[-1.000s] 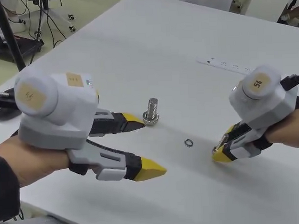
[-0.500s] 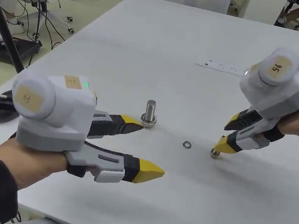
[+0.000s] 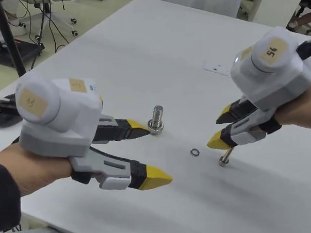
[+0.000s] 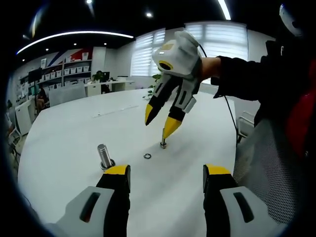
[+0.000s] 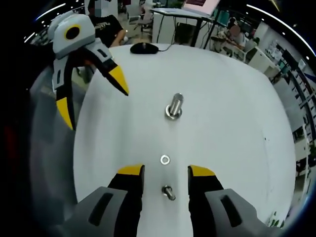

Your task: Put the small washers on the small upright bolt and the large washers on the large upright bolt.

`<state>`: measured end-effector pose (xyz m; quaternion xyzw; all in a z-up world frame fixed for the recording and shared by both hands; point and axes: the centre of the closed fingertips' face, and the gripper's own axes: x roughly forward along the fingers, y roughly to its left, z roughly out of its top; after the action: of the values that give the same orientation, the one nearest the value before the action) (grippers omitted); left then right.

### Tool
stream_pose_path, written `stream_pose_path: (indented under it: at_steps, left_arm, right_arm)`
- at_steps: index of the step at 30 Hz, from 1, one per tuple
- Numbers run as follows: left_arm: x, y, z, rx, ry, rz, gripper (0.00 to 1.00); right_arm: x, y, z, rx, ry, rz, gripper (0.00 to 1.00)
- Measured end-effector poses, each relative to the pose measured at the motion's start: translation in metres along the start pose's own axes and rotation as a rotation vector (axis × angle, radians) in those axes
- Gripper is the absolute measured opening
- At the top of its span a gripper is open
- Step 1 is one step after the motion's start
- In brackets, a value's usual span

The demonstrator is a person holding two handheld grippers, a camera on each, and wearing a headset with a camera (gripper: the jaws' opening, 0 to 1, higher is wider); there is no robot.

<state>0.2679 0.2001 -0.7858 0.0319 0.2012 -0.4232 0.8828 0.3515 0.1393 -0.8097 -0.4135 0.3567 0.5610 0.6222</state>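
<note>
Evenly lit, the white table (image 3: 142,45) (office desks (image 5: 182,15) beyond) bears a large bolt (image 3: 156,119).

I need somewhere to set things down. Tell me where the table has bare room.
Bare: the wide stretch of table beyond the large bolt, and the near-edge strip by the small bolt. Crowded: between the left gripper and right gripper, around the small washer.

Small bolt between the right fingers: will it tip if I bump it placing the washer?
Likely yes: the small bolt stands on its narrow head alone, thin and tall, so a sideways touch from the right gripper would probably topple it. Once down, its round shank would probably roll on the smooth table.
</note>
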Motion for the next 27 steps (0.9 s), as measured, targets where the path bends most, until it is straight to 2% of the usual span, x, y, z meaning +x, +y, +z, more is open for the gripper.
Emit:
stream_pose_path:
  at_steps: [6,11,17,27]
  left_arm:
    - [-0.001,0.000,0.001,-0.001,-0.004,0.003,0.59]
    - [-0.002,-0.001,0.001,-0.001,-0.004,0.003,0.59]
    - [-0.002,-0.001,0.001,-0.002,-0.006,0.007,0.59]
    - [-0.002,0.000,0.001,-0.004,-0.007,0.009,0.58]
  right_arm:
    - [0.014,0.003,0.000,-0.040,0.044,0.028,0.36]
    - [0.027,0.003,-0.002,-0.043,0.072,0.057,0.34]
    - [0.044,0.000,-0.013,-0.036,0.117,0.075,0.31]
    - [0.058,0.003,-0.016,-0.036,0.143,0.095,0.27]
